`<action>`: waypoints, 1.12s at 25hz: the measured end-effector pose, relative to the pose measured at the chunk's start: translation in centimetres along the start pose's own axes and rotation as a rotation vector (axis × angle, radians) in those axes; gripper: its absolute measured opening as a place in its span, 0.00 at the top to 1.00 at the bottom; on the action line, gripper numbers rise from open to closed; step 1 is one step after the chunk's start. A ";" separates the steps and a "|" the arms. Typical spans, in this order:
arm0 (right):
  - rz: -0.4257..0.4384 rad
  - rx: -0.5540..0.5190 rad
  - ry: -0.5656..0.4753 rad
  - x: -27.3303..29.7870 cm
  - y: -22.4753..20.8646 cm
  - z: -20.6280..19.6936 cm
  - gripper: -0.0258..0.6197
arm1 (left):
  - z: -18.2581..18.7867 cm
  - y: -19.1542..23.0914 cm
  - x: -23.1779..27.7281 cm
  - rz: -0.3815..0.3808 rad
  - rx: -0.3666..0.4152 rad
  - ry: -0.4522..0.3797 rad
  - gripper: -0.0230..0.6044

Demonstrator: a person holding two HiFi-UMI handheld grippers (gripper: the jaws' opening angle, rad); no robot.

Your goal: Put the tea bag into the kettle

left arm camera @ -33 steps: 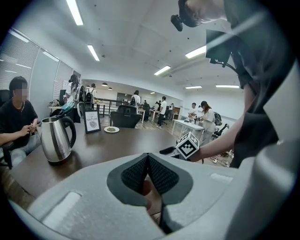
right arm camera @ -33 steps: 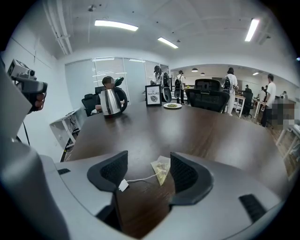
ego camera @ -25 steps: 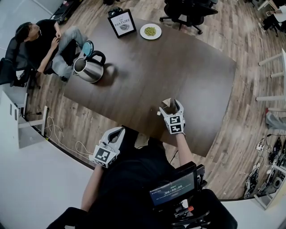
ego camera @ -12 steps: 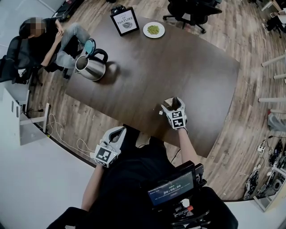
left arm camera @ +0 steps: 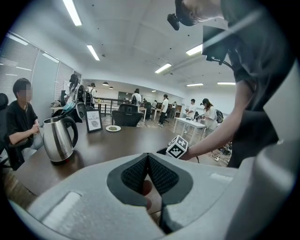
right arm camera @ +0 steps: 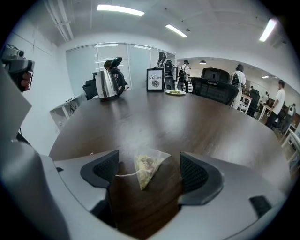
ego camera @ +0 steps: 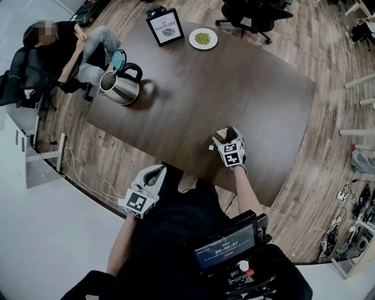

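Right gripper (right arm camera: 150,180) jaws wide, straddling translucent pyramid tea bag (right arm camera: 146,168) on dark wooden surface (right arm camera: 187,122). Bag likely light, soft, crushable: pinch mesh body gently. Left gripper (left arm camera: 149,174) jaws pressed together.

Your dark brown table (right arm camera: 197,122): smooth wood-look top, satin sheen, mirrors the ceiling lights (right arm camera: 119,9). The silver kettle (ego camera: 119,89): polished metal body, glossy black handle (ego camera: 133,71), probably plastic. The pyramid tea bag (right arm camera: 146,168): thin translucent mesh, white string (right arm camera: 125,175). Your right gripper (right arm camera: 149,172) and left gripper (left arm camera: 148,174): matt grey plastic shells, black textured pads (right arm camera: 193,174). The plank floor (ego camera: 328,117): grained wood, duller than the table.
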State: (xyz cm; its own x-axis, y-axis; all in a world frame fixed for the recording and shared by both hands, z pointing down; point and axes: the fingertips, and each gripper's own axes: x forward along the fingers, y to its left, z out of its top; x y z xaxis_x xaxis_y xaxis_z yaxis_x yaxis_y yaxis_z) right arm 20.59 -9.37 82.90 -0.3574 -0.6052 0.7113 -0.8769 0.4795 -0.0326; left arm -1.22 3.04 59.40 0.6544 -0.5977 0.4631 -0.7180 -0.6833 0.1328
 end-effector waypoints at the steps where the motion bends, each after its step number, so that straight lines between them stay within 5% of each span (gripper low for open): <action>1: -0.001 -0.007 0.010 0.0 0.0 -0.2 0.34 | 0.0 0.0 0.0 0.001 0.000 0.000 0.96; 28: 0.024 -0.005 0.033 0.5 0.1 -0.4 0.34 | 0.1 0.2 -0.2 0.017 -0.048 -0.019 0.96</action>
State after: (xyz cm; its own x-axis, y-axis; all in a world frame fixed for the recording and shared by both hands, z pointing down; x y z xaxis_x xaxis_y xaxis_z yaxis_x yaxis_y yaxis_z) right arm 20.48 -9.37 83.48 -0.3674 -0.5723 0.7331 -0.8666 0.4969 -0.0464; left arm -1.48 2.93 59.25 0.6458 -0.6174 0.4492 -0.7396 -0.6519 0.1672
